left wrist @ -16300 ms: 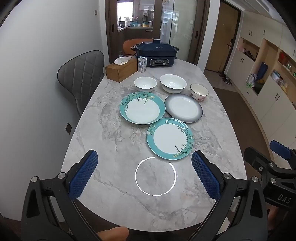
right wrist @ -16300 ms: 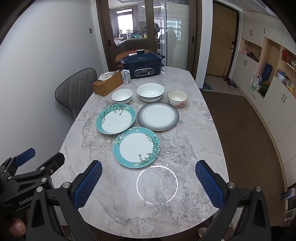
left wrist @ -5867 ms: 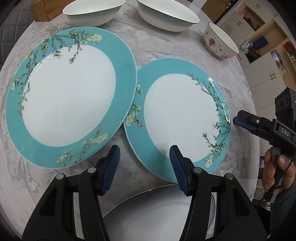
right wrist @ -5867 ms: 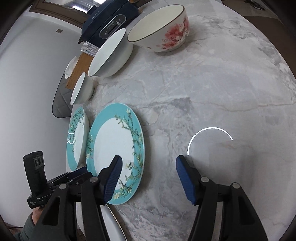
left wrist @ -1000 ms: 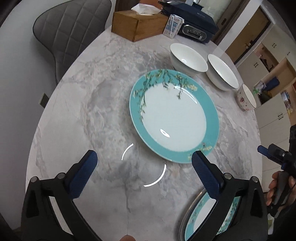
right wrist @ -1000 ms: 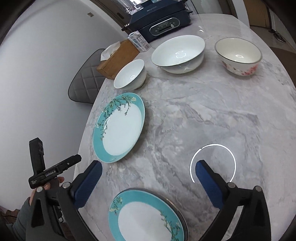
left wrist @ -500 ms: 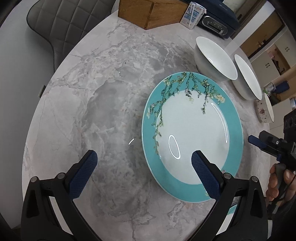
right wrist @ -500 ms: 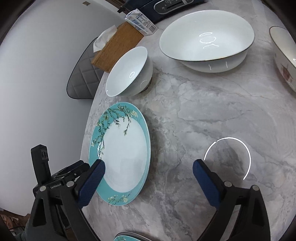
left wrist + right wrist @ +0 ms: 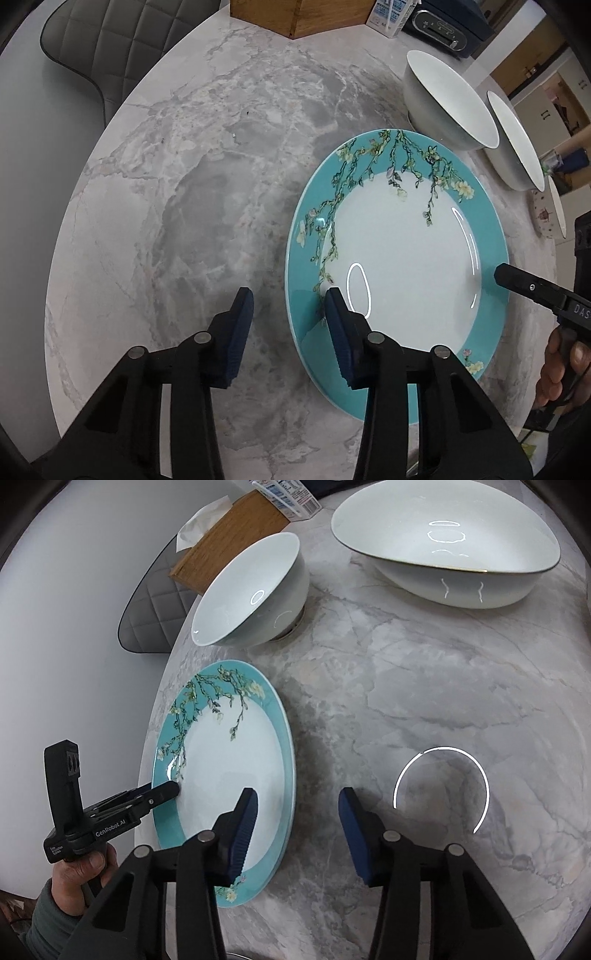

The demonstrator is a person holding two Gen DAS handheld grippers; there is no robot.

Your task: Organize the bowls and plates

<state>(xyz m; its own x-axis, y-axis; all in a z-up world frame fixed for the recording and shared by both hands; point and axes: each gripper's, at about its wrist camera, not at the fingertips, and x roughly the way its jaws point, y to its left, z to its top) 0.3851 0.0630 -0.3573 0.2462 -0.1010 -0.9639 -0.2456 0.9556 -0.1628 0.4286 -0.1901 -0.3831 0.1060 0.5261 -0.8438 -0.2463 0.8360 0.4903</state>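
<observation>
**Both grippers straddle the rim of the teal blossom plate**

Here is the round, glossy teal-rimmed ceramic plate with a painted blossom branch [image 9: 402, 258], lying flat on the grey-veined marble tabletop [image 9: 184, 184], and a gripper works each side of it. The left gripper [image 9: 286, 325] points steeply down at the near-left edge: one ribbed blue pad sits over the teal band, the other hangs over bare marble, the rim between them. Its jaws are closing, and a clear gap shows on the outer side, so no clamp there. The right gripper [image 9: 295, 827] does the same on the opposite edge, one blue pad above the white centre, the other out over the stone; its jaws are closing too, and they have no pinch on the rim.

Beyond the plate, close to its far rim, stands a small, deep white porcelain bowl on a foot ring [image 9: 255, 598]. Past that sits a wide, shallow white bowl with a thin dark rim line [image 9: 450, 546], and a third bowl with a pink floral outside [image 9: 550, 218] peeks in at the table's edge. At the far end rest a square wooden tissue box [image 9: 295, 14], a small printed carton [image 9: 391, 14] and a dark blue electric cooker [image 9: 450, 26]. A quilted grey chair [image 9: 99, 40] stands beside the table.
</observation>
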